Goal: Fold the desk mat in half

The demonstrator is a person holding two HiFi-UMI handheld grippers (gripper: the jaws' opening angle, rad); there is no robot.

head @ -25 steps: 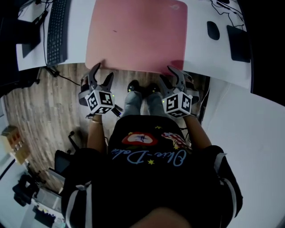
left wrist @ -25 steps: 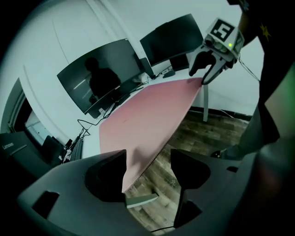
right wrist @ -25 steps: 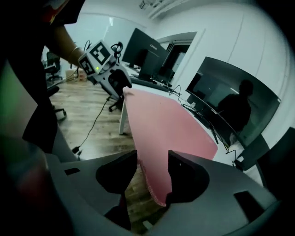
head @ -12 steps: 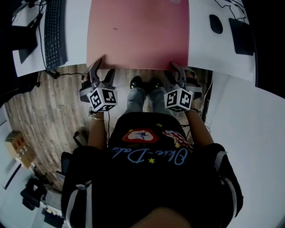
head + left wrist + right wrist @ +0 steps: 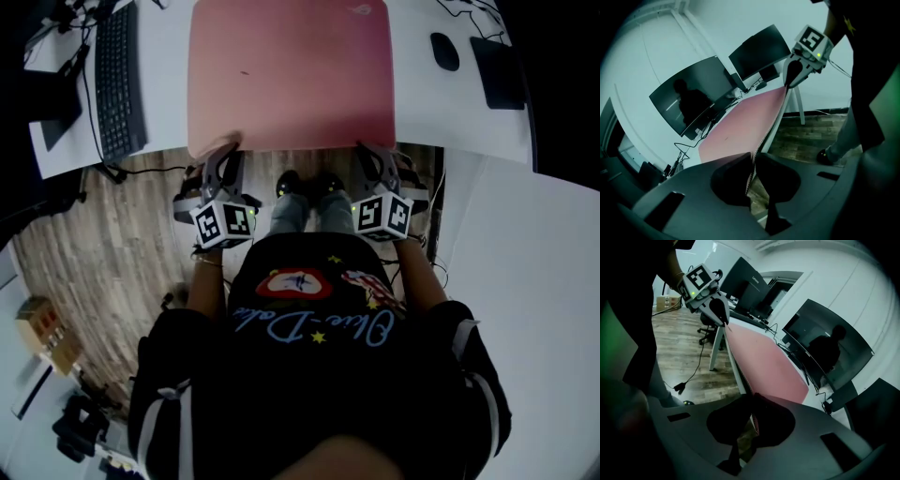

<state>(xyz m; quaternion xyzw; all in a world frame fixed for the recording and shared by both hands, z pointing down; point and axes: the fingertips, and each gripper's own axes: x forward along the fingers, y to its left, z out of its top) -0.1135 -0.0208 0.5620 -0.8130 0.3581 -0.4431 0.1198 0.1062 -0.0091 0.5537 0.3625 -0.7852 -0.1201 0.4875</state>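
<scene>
Head view: the desk mat [image 5: 291, 75] lies flat on the bench [image 5: 167, 80], running toward 12 o'clock from its near edge. There the left hand-held gripper [image 5: 225, 152] and right hand-held gripper [image 5: 371, 153] have just closed, pinching both corners.

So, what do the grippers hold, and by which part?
Both hold the pink desk mat by its near edge: left gripper at the left corner, right gripper at the right; jaws just closed.

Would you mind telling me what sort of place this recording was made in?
Most likely an office workstation: a white desk carries a keyboard, a mouse and a pink desk mat, with dark monitors along its far side.
</scene>
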